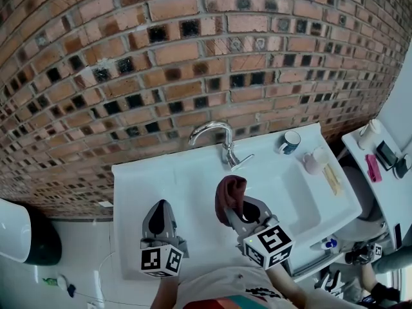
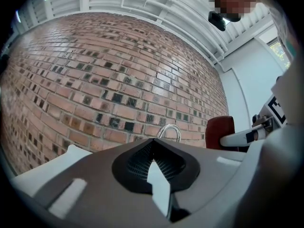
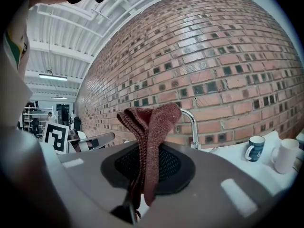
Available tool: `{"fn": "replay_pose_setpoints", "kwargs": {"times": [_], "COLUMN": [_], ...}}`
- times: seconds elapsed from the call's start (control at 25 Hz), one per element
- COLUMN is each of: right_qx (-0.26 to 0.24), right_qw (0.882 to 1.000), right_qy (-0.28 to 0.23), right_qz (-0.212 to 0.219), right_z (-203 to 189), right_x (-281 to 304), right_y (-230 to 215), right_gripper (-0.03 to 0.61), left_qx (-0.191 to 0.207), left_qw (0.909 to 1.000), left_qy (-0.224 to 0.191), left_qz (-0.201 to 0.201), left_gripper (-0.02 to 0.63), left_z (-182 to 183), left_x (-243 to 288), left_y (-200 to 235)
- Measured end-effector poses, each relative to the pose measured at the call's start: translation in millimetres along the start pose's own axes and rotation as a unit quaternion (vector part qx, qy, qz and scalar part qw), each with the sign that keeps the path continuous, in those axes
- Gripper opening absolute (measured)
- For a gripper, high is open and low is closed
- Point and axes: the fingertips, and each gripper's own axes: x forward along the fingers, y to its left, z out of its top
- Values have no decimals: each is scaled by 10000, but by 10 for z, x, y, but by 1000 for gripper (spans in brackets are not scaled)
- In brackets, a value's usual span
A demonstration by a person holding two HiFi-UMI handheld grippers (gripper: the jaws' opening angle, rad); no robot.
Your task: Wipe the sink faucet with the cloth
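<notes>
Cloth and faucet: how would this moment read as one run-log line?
right gripper: shut on cloth | left gripper: shut, empty | cloth: held up, apart from faucet

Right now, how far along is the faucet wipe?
Done: the cloth is clamped in the right gripper. In hand: it is held up over the sink, apparently short of the faucet. Remaining: the wiping itself. The left gripper is shut, empty.

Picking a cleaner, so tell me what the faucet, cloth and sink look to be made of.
The faucet: polished metal, probably chrome-plated, given its bright mirror-like shine.
The cloth: dark red knitted fabric; ribbed loops show along its folded edge.
The sink: glossy white, likely ceramic, possibly resin; smooth, even surface.
</notes>
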Motion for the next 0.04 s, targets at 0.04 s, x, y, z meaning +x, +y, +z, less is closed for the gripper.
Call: {"fn": "replay_pose_setpoints", "kwargs": {"times": [0.04], "right_qx": [2], "right_qw": [10000], "right_qy": [-4], "right_qz": [5], "right_z": [4], "right_x": [-5], "right_y": [0], "right_gripper": [48], "left_qx": [-15], "left_qw": [10000], "left_qy": [10], "left_qz": [-29], "left_gripper": [-5], "left_z": [-23], "left_x": [8], "left_y": [-5]}}
